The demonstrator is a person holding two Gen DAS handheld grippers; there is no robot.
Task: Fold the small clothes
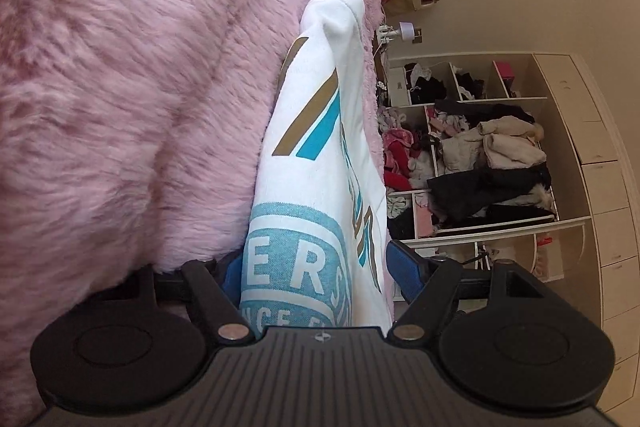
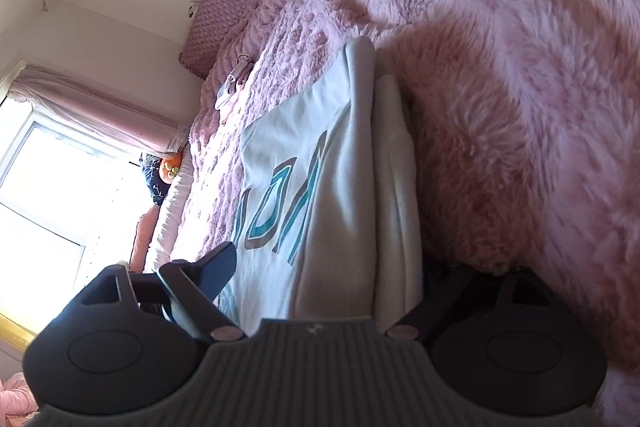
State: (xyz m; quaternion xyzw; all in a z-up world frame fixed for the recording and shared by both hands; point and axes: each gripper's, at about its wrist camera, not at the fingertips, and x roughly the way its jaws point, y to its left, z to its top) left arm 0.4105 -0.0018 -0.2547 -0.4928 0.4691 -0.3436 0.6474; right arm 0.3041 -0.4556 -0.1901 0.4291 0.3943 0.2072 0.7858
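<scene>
Soft white printed shirt lay folded between the left claw's spread blue pads; the right claw gaped around it, fluffy pink blanket beyond.

White shirt filling both jaws' gaps, pink fur blanket apparently pressing alongside.

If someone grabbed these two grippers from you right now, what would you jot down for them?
Left gripper: jaws wide, white printed shirt between them, pads not pressing.
Right gripper: open, the shirt's folded edge between its fingers.
Shirt lies on the pink fluffy blanket, partly folded lengthwise.
Left: finish the fold and smooth it flat.
</scene>
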